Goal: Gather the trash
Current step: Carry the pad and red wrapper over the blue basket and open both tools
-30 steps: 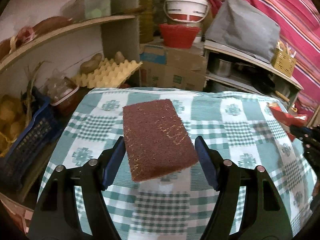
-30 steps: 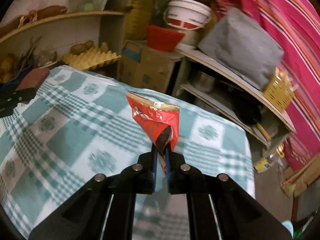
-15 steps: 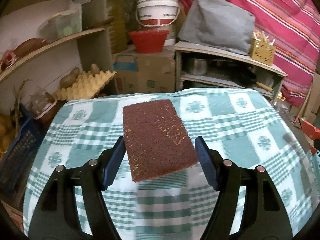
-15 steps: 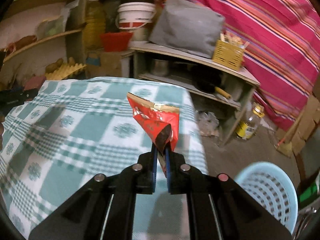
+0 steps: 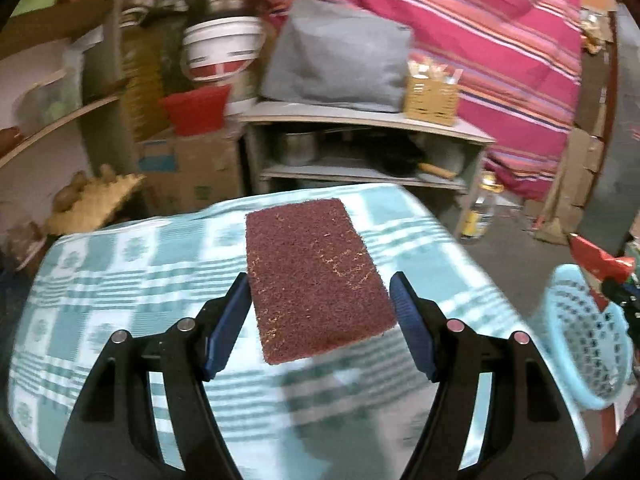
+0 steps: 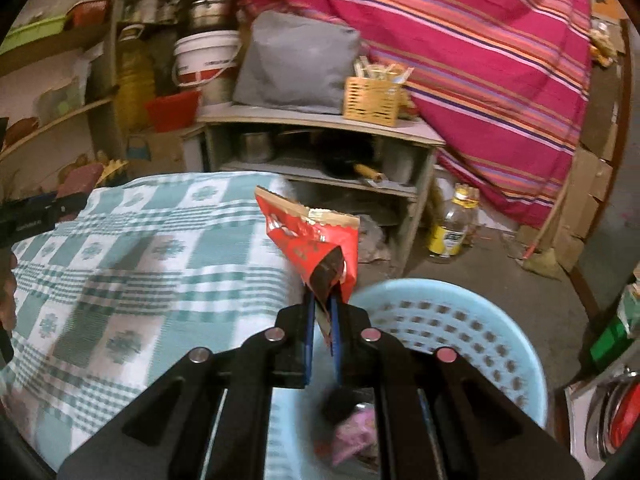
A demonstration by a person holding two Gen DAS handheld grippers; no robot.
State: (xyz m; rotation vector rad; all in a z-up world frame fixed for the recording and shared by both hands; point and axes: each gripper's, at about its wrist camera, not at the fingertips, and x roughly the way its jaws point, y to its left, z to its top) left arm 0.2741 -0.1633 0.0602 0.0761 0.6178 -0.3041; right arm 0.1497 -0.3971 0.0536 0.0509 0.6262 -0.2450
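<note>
My left gripper (image 5: 319, 285) is shut on a maroon scouring pad (image 5: 304, 248), which sticks out forward over the teal checked tablecloth (image 5: 120, 280). My right gripper (image 6: 321, 301) is shut on a crumpled red snack wrapper (image 6: 308, 236), held above the near rim of a light blue perforated basket (image 6: 440, 320). The basket stands on the floor past the table's right edge and holds some pink and dark scraps. In the left wrist view the basket (image 5: 580, 340) is at the far right, with the wrapper (image 5: 592, 256) above it. The left gripper and pad (image 6: 80, 178) appear at the left edge of the right wrist view.
A low shelf unit (image 6: 320, 120) behind the table carries pots, a grey cushion (image 6: 296, 68) and a small wicker basket (image 6: 372, 100). A bottle (image 6: 452, 224) stands on the floor near a pink striped cloth (image 6: 480, 40). A white bucket, a red bowl, cardboard boxes and wall shelves fill the left.
Both grippers swung to the right, each keeping its grip. The right gripper left the tabletop and now hangs over the blue basket. The basket has come into the left wrist view.
</note>
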